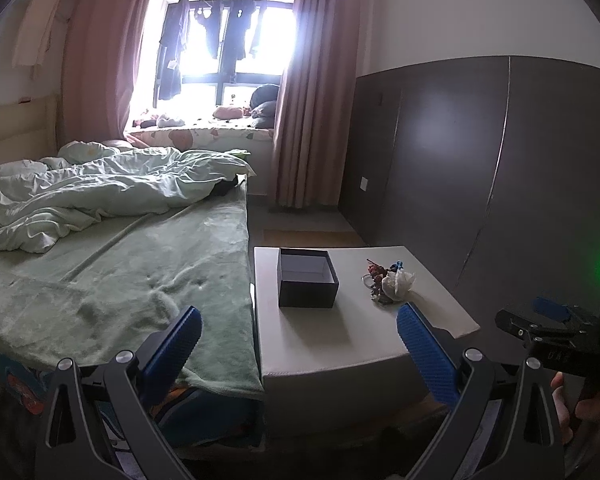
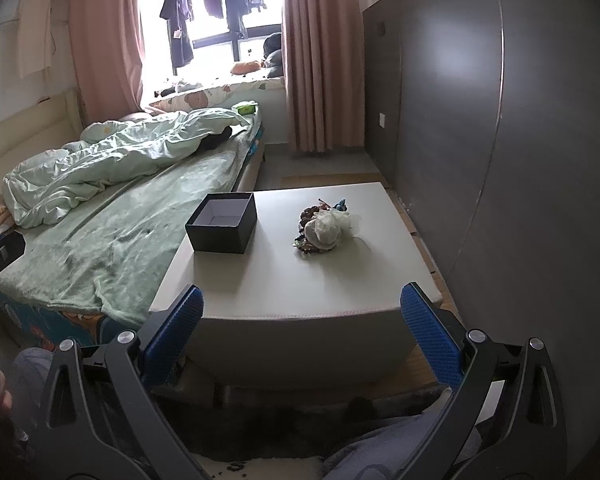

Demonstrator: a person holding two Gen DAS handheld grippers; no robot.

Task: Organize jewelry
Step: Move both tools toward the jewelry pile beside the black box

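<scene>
Both grippers hang back from the near edge of the desk [image 2: 284, 280], neither one over its top. Left gripper [image 1: 299, 334] is spread wide with nothing between its blue pads; right gripper [image 2: 302, 310] is likewise released and bare.

By the look of it the task has not begun. The dark box [image 2: 223, 222] stands lidless on the left half of the desk, its pale inside showing nothing. All the jewelry [image 2: 326, 224] lies in one tangled heap on the right half, well apart from the box, a white crumpled piece on top; single items cannot be told apart. Every piece seems left to move.

Bare desk lies between grippers and heap. The bed [image 1: 120, 272] sits close along the desk's left edge, and the dark wall panel [image 2: 480, 140] rises just beyond its right edge, so room there looks tight.
</scene>
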